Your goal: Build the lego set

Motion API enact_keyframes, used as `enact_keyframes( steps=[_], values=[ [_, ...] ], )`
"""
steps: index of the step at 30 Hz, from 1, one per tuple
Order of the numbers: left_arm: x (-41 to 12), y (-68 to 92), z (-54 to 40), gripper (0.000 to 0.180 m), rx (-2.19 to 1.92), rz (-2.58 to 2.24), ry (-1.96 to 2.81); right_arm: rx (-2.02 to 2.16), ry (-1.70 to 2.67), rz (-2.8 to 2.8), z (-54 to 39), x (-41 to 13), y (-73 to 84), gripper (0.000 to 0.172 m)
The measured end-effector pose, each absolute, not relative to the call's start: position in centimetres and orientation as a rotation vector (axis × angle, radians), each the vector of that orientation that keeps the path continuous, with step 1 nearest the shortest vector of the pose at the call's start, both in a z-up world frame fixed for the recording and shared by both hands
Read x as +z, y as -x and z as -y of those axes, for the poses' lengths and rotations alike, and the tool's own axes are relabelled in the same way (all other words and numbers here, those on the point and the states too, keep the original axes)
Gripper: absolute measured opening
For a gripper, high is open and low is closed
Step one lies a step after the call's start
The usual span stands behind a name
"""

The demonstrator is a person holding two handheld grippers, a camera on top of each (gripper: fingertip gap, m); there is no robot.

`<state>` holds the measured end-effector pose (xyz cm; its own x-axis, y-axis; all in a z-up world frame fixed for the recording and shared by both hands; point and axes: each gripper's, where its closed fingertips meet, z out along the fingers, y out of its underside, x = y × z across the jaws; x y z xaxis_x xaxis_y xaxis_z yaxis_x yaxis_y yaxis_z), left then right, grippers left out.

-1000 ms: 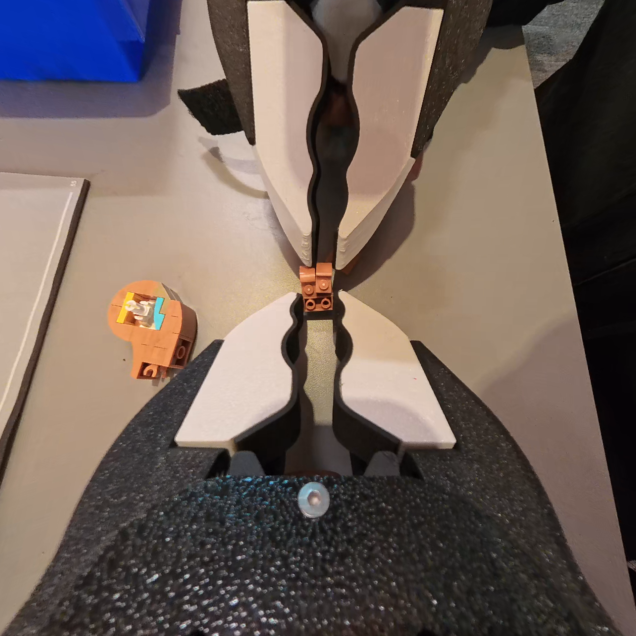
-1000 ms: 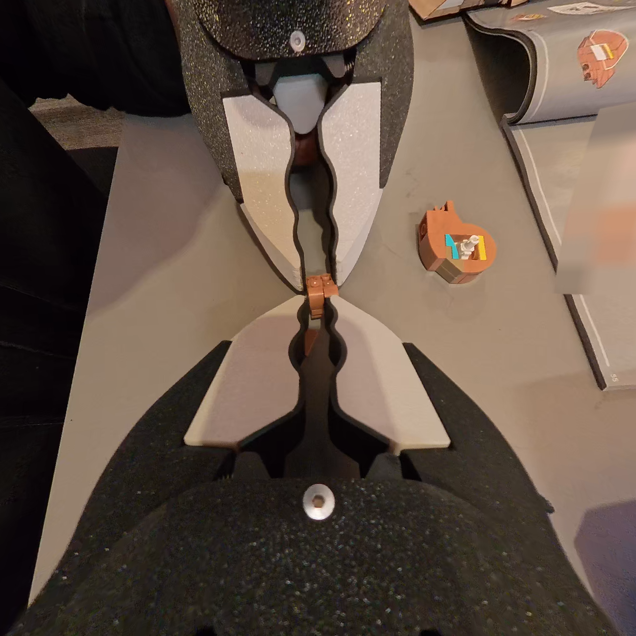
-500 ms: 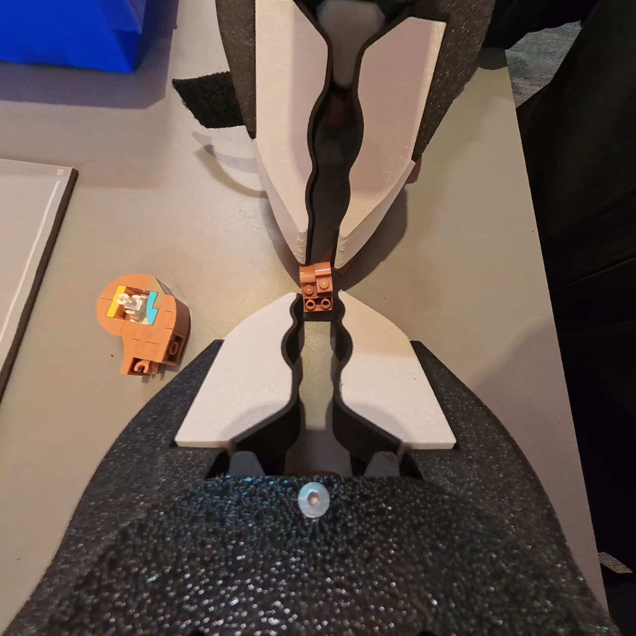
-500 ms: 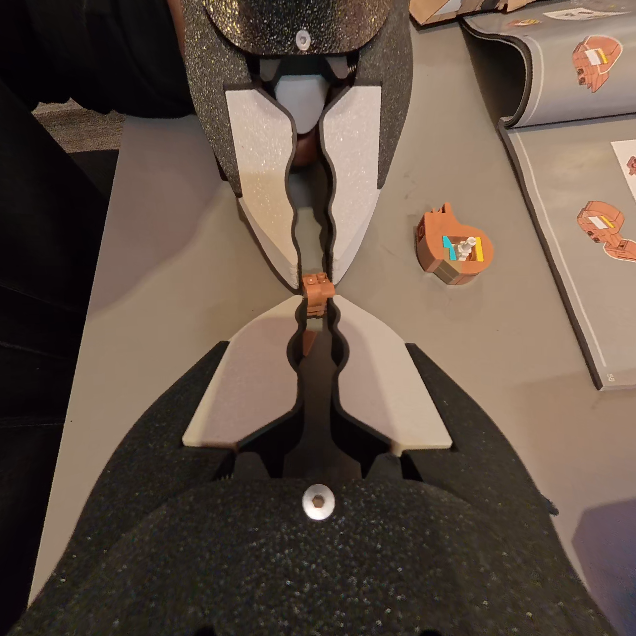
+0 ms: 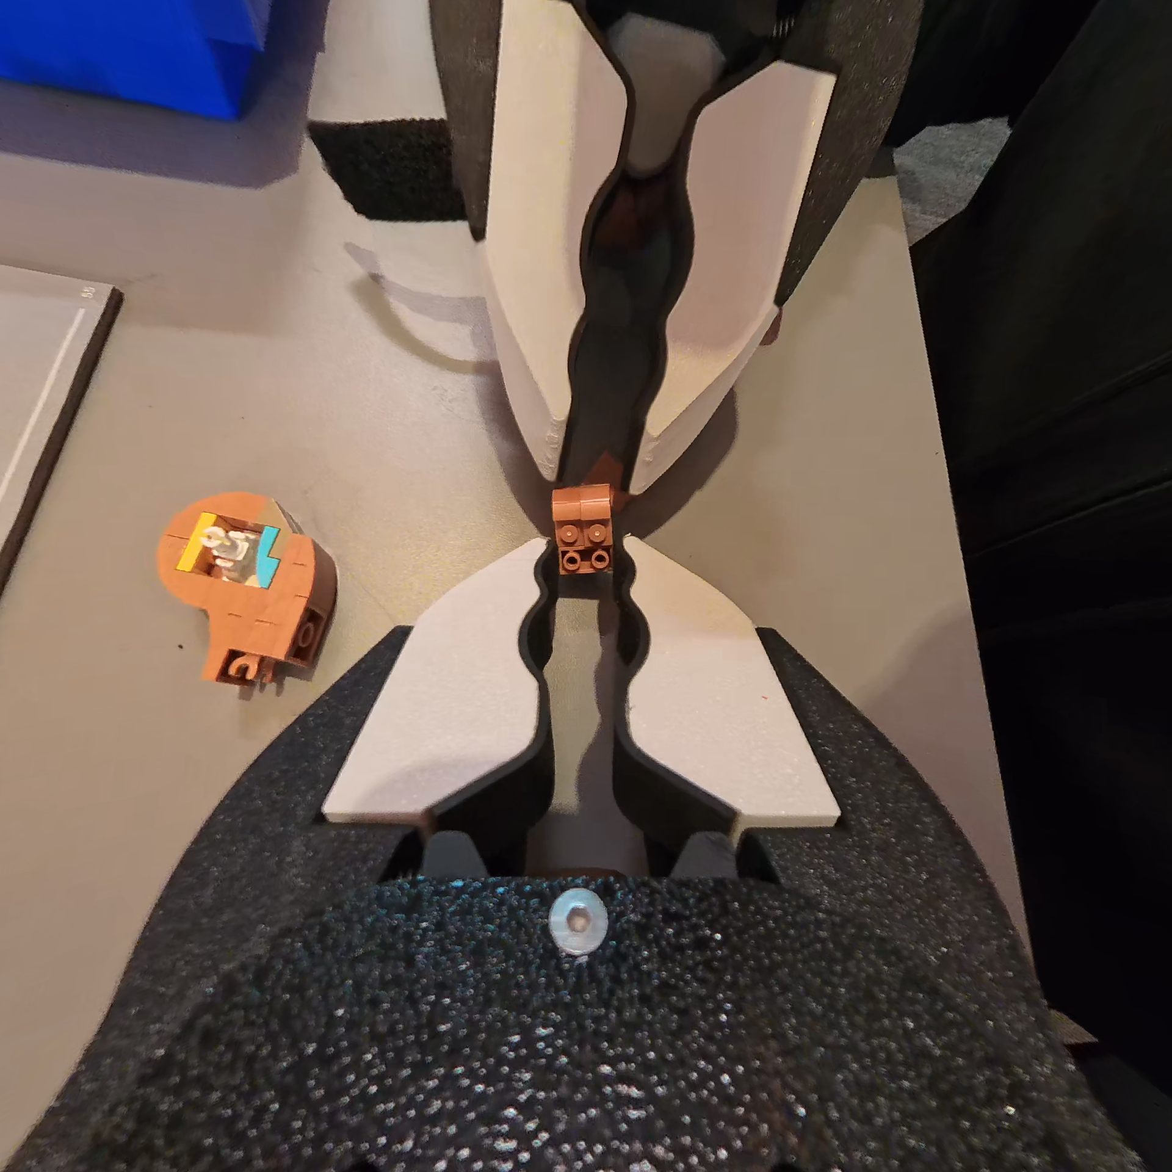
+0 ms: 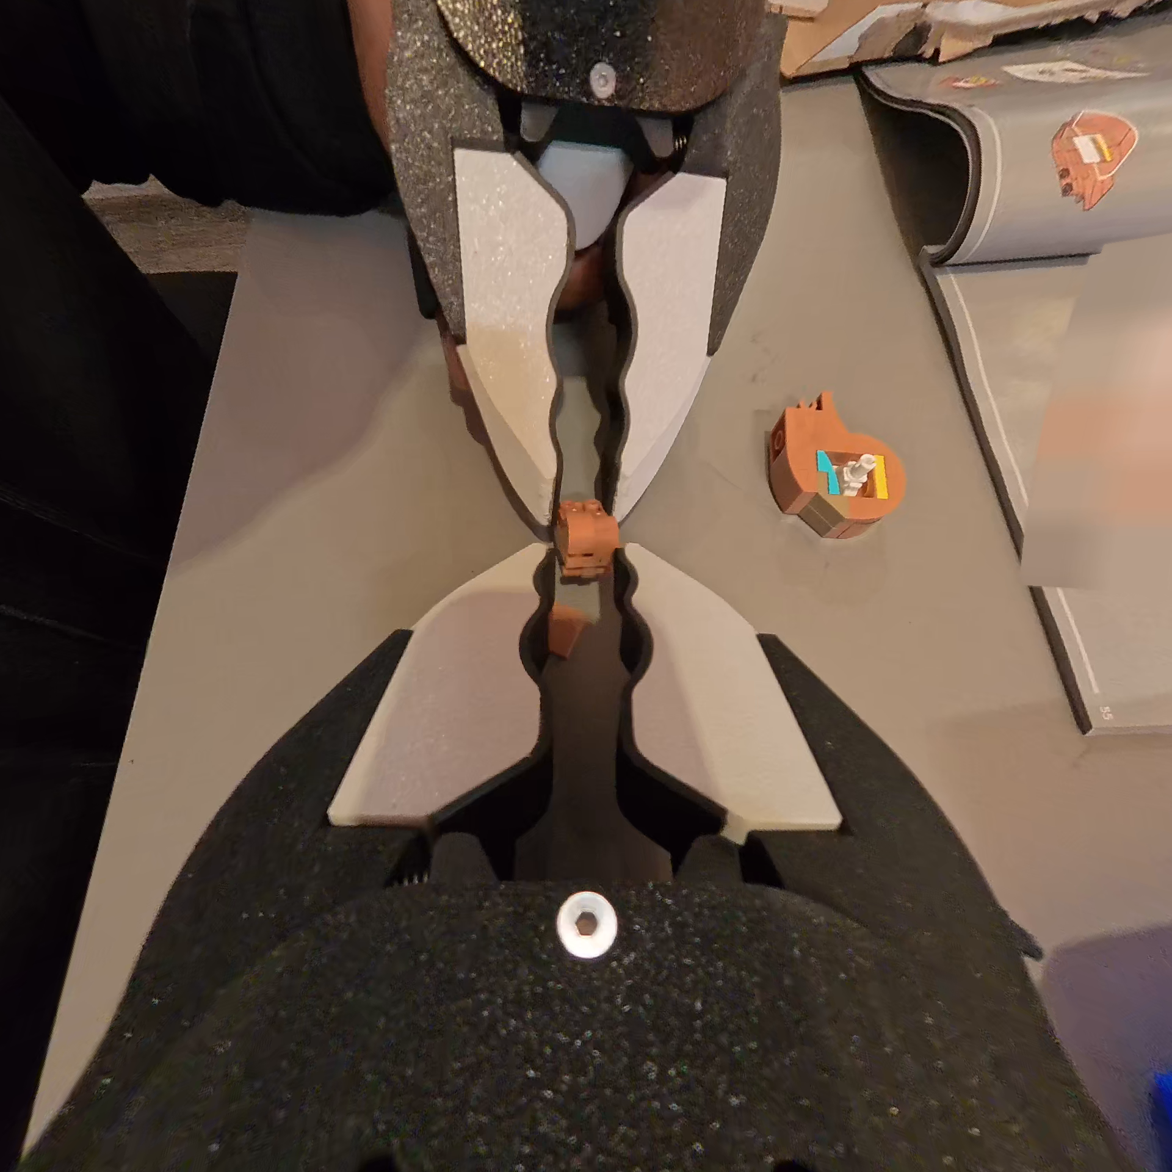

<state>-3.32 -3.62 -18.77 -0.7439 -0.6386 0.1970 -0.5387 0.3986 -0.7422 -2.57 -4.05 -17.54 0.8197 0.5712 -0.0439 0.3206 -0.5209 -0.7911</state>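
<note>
A small brown brick piece hangs above the grey table, clamped at its studded end by the left gripper. The right gripper, tip to tip with it, stands slightly parted around the rounded end (contact unclear). A brown brick model lies left, beside a booklet.

A small printed number is showing at the corner of the open grey booklet; nothing else is showing legible writing.
</note>
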Motion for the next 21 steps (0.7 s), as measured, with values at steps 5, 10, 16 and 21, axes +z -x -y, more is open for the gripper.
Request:
enact_keyframes(
  steps=[5,10,16,21],
  values=[
    [-18.1,3.4,3.3,0.016,-1.344,-2.515,1.099,0.283,2.046,0.838,4.7,-17.2,2.4,0.029],
    [-17.4,3.8,3.3,0.016,-1.412,-2.543,1.105,0.135,1.910,0.979,4.5,-16.8,2.0,0.041],
    [-16.9,4.6,4.0,0.016,-1.491,-2.609,1.074,0.020,1.762,1.174,4.7,-16.2,3.6,0.048],
    [-16.6,5.1,4.7,0.016,-1.532,-2.662,1.050,-0.085,1.694,1.268,4.7,-16.8,4.6,0.045]
  ],
)
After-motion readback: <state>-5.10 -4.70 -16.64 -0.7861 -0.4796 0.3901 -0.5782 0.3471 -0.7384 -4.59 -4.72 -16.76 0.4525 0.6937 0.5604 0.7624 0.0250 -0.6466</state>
